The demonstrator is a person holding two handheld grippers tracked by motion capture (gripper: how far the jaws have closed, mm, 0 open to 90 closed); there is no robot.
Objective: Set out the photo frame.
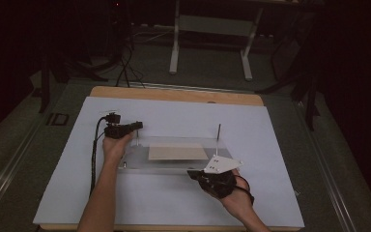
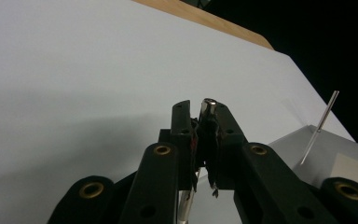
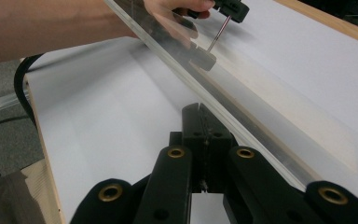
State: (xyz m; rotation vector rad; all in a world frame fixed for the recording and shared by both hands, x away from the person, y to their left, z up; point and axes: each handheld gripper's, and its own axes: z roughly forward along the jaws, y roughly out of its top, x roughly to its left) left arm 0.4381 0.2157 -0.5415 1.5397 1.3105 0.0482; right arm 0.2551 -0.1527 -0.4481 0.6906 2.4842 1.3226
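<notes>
We see a clear acrylic base plate (image 1: 174,162) lying flat near the middle of the white sheet (image 1: 125,203) that covers the wooden worktop (image 1: 174,94), with a pale beige rectangular panel (image 1: 178,151) resting on it. Two thin metal rods stand upright at the plate's far corners: one at the far left (image 3: 218,29) and one at the far right (image 1: 219,133) (the latter leans slightly in the left gripper view). Our left claw (image 1: 137,126) has its jaws drawn close on the top of the left metal rod (image 2: 208,103), pinching its silver tip between the pads. Our right claw (image 1: 193,173) sits at the plate's near edge towards the right corner, its jaws pressed fully together with nothing between them, the tips lying just beside the clear edge (image 3: 242,130).
</notes>
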